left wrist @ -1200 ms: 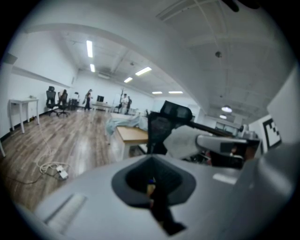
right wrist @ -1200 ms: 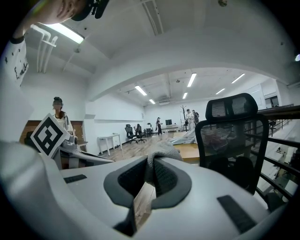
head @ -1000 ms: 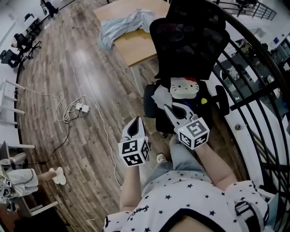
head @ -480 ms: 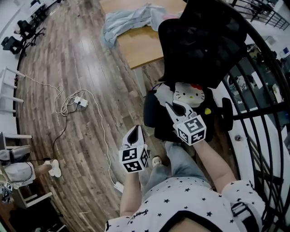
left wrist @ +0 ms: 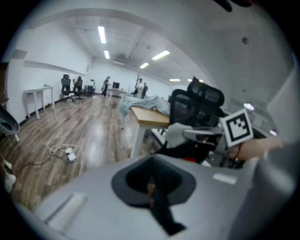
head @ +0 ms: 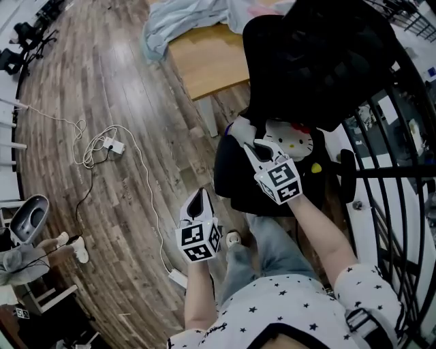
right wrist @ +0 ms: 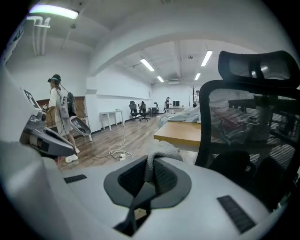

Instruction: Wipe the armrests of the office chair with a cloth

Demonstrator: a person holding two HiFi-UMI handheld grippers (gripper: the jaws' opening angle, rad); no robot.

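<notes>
The black office chair (head: pixel 320 61) stands at the upper right of the head view, a white cat cushion (head: pixel 291 142) on its seat. My right gripper (head: pixel 251 143) is shut on a grey cloth (head: pixel 240 128), held over the seat's left edge beside the left armrest (head: pixel 223 163); whether it touches, I cannot tell. In the right gripper view the cloth (right wrist: pixel 158 165) bunches between the jaws, the mesh back (right wrist: pixel 248 122) just right. My left gripper (head: pixel 199 193) hangs shut and empty over the floor, left of the chair. The right armrest (head: pixel 347 170) shows past the seat.
A wooden table (head: pixel 208 65) with a heap of pale blue fabric (head: pixel 180 20) stands behind the chair. White cables and a power strip (head: pixel 109 145) lie on the plank floor. A black railing (head: pixel 402 170) runs along the right. A person (right wrist: pixel 60 112) stands far left.
My right gripper has carried the cloth up and left, from over the cushion to the seat's left edge. The left gripper stayed low beside the chair.
</notes>
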